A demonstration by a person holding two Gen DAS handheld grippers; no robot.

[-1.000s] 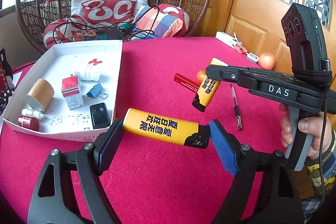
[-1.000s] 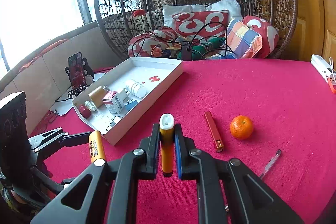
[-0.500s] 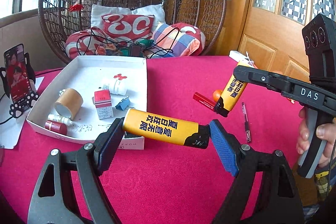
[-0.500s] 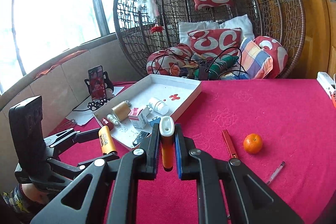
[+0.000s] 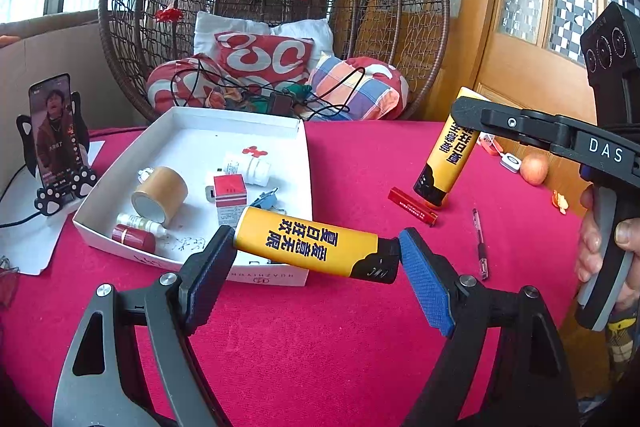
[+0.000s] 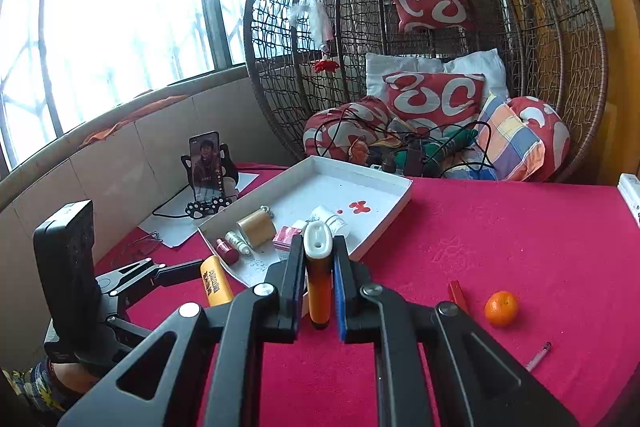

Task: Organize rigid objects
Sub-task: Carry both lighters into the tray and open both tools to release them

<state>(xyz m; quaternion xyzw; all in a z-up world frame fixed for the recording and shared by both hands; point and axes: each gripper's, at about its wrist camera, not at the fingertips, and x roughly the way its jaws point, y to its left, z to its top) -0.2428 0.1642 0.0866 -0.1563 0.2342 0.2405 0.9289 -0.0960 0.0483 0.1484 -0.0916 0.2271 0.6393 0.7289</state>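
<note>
My left gripper (image 5: pixel 312 267) is shut on a yellow tube with a black end (image 5: pixel 308 247), held lengthwise between the pads, above the near edge of the white tray (image 5: pixel 192 135). My right gripper (image 6: pixel 318 287) is shut on a second yellow tube (image 6: pixel 319 279), held upright with its white cap up. That tube also shows in the left wrist view (image 5: pixel 448 155), hanging from the right gripper over the red table. The left gripper's tube shows in the right wrist view (image 6: pixel 216 281). The tray (image 6: pixel 384 183) holds several small items: a brown roll (image 5: pixel 160 191), a red box (image 5: pixel 230 191), a white bottle (image 5: pixel 248 165).
On the red tablecloth lie a red flat stick (image 5: pixel 412 205), a pen (image 5: pixel 480 243), a tangerine (image 6: pixel 501 308) and an apple (image 5: pixel 534 169). A phone on a stand (image 5: pixel 54 143) is left of the tray. A wicker hanging chair with cushions (image 5: pixel 272 59) is behind the table.
Both grippers have risen and tilted up with their tubes still held; more of the chair and window shows. The left one now sits over the tray's near edge.
</note>
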